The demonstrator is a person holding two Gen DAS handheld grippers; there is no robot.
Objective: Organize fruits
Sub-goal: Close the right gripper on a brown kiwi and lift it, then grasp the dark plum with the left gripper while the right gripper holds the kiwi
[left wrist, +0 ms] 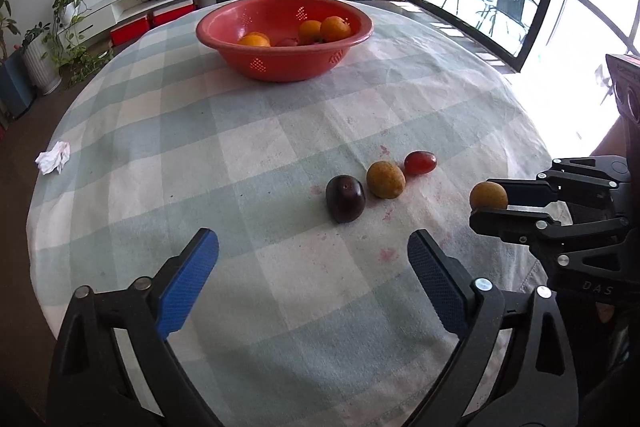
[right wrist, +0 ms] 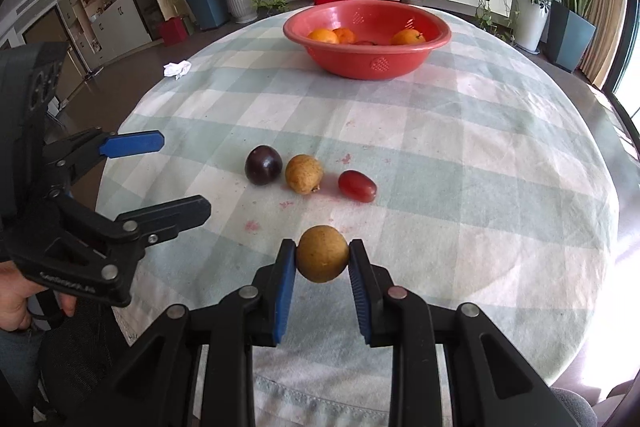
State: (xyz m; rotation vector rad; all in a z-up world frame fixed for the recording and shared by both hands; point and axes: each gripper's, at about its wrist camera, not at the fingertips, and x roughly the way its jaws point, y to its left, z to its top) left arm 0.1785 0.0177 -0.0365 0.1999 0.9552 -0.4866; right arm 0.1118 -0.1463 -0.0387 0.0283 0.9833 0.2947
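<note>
Fruit first: my right gripper (right wrist: 322,259) is clamped on a brown longan (right wrist: 322,254), lifted just above the checked tablecloth (right wrist: 460,163). My left gripper (left wrist: 312,267) is spread wide with nothing in it. On the cloth ahead I see a dark plum (right wrist: 263,164), a second longan (right wrist: 303,173) just beside it, then a red grape (right wrist: 357,185). Oranges (right wrist: 407,37) sit in the red basin (right wrist: 366,65) at the far side

The checked-cloth surface (right wrist: 460,147) carries a red basket (right wrist: 366,61), a dark plum (right wrist: 263,165), a tan fruit (right wrist: 304,173), a red grape (right wrist: 357,185) and a crumpled tissue (right wrist: 177,69).
</note>
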